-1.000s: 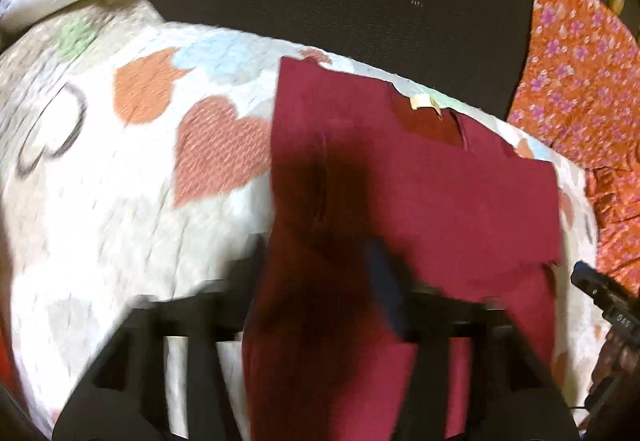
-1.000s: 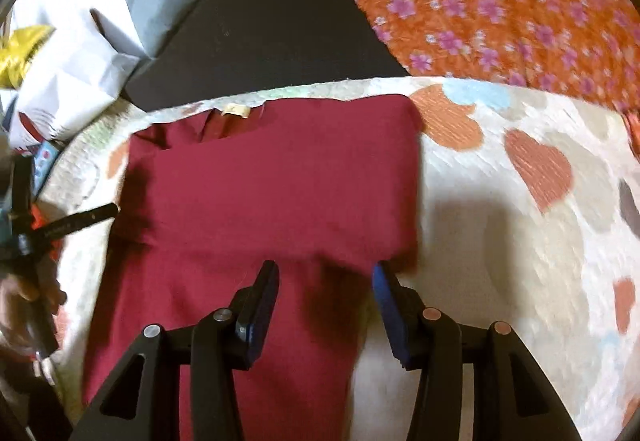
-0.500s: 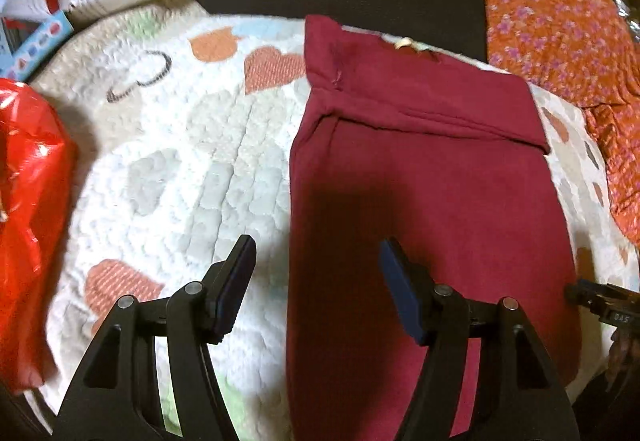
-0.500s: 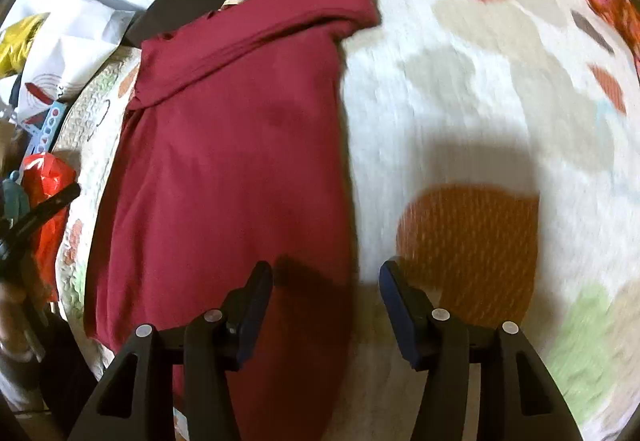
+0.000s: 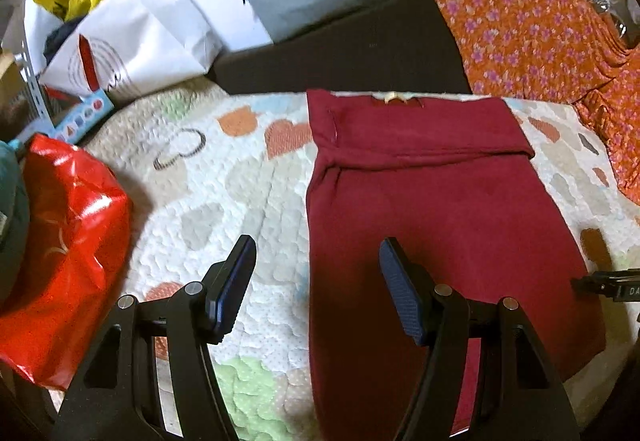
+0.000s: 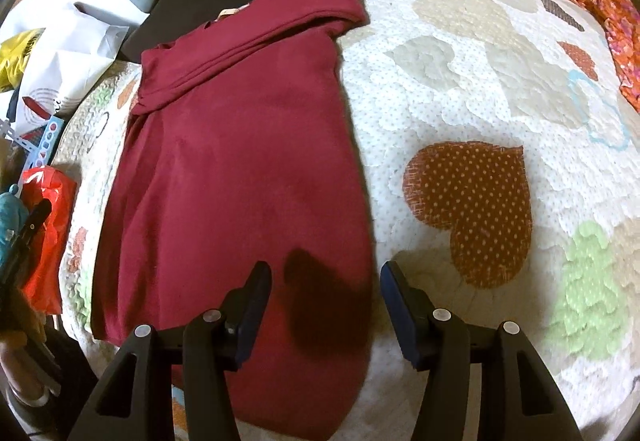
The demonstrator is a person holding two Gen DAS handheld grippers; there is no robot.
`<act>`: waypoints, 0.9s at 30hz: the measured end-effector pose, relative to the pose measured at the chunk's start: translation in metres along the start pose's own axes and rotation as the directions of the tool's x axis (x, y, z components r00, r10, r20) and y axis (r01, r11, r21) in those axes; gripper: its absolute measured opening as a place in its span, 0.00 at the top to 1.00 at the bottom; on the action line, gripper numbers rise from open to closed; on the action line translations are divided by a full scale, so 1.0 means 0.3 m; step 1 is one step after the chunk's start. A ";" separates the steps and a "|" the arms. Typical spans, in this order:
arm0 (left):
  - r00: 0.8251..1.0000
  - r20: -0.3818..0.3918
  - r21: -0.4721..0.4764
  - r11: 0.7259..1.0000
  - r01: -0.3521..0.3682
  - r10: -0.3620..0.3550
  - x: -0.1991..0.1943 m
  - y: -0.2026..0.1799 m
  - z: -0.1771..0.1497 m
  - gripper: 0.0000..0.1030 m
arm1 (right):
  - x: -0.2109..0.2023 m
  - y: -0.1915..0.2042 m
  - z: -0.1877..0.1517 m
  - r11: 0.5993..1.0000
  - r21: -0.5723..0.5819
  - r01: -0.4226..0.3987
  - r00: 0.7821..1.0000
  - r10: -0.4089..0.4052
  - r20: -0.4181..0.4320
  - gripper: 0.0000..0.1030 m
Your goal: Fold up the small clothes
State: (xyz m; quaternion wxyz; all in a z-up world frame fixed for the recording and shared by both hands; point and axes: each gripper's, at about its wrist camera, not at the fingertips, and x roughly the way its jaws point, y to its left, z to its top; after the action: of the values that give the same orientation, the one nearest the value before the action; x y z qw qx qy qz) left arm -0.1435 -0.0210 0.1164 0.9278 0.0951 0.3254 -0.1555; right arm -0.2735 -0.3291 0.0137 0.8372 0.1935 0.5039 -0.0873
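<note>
Left gripper (image 5: 316, 273): jaws standing wide apart with nothing pressed between them, hovering over the left edge of the garment where it meets the quilt.
Right gripper (image 6: 326, 297): jaws gaping after just opening a little, gripping nothing, hanging above the garment's right edge and casting a dark shadow on the cloth.
Maroon garment (image 6: 240, 145): lying flat on the quilt as a long narrow shape, sides folded in, a fold band crossing it near the collar, a pale label (image 5: 392, 95) showing at the neck.
Quilt (image 5: 224, 177): spreading under the garment, white with hearts in orange, beige and green.
Red bag (image 5: 68, 241): sitting at the quilt's left edge.
Orange floral cloth (image 5: 532, 37): lying beyond the quilt at right.
Dark cushion (image 5: 352, 53): sitting just behind the collar.
White paper bag (image 5: 136, 37): lying further back at left.
</note>
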 end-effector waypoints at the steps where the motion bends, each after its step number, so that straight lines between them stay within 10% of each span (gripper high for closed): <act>1: 1.000 0.007 -0.001 1.000 0.012 -0.012 -0.008 0.001 0.002 0.37 | -0.021 0.012 -0.001 1.000 -0.003 0.000 1.000 0.000 0.012 0.47; 6: 0.985 -0.050 -0.076 0.984 0.163 -0.167 -0.022 0.018 -0.004 0.37 | -0.049 0.036 0.001 1.000 0.007 -0.013 1.000 0.013 0.024 0.47; 12: 0.916 -0.174 -0.205 0.923 0.326 -0.362 0.002 0.012 -0.038 0.37 | -0.066 0.073 0.009 1.000 0.016 -0.015 0.999 0.015 0.031 0.47; 27: 0.837 -0.300 -0.199 0.888 0.415 -0.458 -0.014 -0.097 -0.126 0.37 | -0.067 0.156 0.023 1.000 -0.017 0.006 1.000 -0.006 0.017 0.47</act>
State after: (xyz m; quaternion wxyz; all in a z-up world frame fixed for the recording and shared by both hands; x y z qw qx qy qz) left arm -0.1786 -0.0366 0.0878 0.8017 -0.0151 0.5022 -0.3237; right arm -0.2615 -0.2904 0.0452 0.8428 0.1839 0.4982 -0.0872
